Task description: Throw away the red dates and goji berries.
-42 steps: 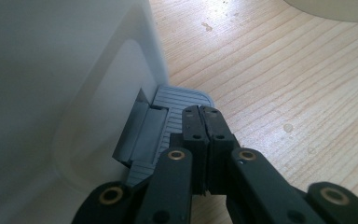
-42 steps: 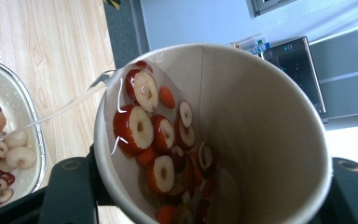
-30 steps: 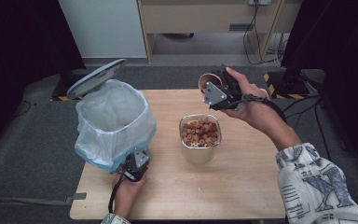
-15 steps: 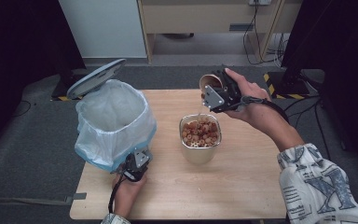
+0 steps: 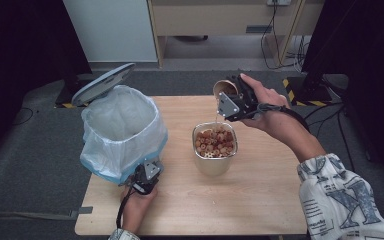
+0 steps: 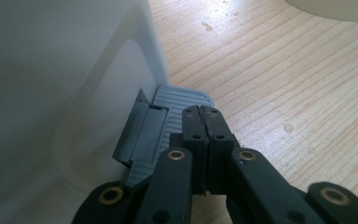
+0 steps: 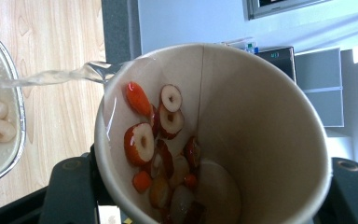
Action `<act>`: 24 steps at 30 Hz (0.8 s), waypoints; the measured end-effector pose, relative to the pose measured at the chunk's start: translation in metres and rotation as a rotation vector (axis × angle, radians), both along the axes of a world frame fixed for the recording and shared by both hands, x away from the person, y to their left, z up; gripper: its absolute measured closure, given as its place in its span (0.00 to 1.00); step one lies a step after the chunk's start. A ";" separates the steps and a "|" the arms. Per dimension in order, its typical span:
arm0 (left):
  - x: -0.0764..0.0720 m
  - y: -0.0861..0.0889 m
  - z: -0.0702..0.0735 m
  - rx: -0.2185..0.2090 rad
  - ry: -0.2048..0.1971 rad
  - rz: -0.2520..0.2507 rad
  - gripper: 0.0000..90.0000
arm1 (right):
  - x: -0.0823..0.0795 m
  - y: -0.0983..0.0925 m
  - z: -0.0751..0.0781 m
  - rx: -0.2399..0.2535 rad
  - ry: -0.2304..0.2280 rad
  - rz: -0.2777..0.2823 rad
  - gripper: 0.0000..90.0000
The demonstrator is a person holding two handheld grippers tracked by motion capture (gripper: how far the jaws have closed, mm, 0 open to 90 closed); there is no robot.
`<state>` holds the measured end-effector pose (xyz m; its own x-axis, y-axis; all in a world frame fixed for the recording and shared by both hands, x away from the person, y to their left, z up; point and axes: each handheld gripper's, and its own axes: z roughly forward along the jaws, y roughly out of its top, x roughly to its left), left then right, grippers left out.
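My right gripper (image 5: 232, 102) is shut on a paper cup (image 5: 225, 88), tipped on its side above the table's far middle. A thin stream of clear liquid (image 7: 51, 77) runs from the cup's lip (image 7: 121, 65) toward a metal container (image 5: 215, 162) just below it. Red and pale fruit slices (image 7: 142, 142) stay inside the cup (image 7: 261, 116), and similar pieces fill the container (image 7: 19, 126). My left gripper (image 5: 147, 175) is shut with nothing between its jaws. Its tips (image 6: 202, 109) rest on the grey foot pedal (image 6: 177, 100) of a bin (image 5: 122, 127).
The bin has a clear plastic liner, and its grey lid (image 5: 102, 82) stands open at the back left. The wooden table (image 5: 260, 200) carries a few water drops (image 6: 288, 127). Dark floor, cables and furniture lie beyond the table.
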<state>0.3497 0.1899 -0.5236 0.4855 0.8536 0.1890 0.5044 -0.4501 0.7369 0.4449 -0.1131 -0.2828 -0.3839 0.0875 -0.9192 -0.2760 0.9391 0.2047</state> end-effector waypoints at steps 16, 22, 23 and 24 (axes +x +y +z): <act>0.000 0.000 0.000 -0.001 0.001 -0.001 0.98 | -0.002 0.001 0.001 -0.039 -0.024 0.002 0.38; 0.000 0.000 0.000 0.001 0.000 0.000 0.98 | -0.003 0.002 0.001 -0.056 -0.034 0.010 0.38; 0.000 0.000 0.000 0.001 0.000 0.000 0.98 | -0.003 0.002 0.002 -0.060 -0.037 0.011 0.38; 0.000 0.000 0.000 0.001 0.000 0.000 0.98 | -0.003 0.002 0.002 -0.060 -0.037 0.011 0.38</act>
<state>0.3498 0.1898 -0.5236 0.4856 0.8532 0.1901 0.5043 -0.4511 0.7363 0.4419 -0.1109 -0.2810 -0.3500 0.0278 -0.9364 -0.2924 0.9464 0.1374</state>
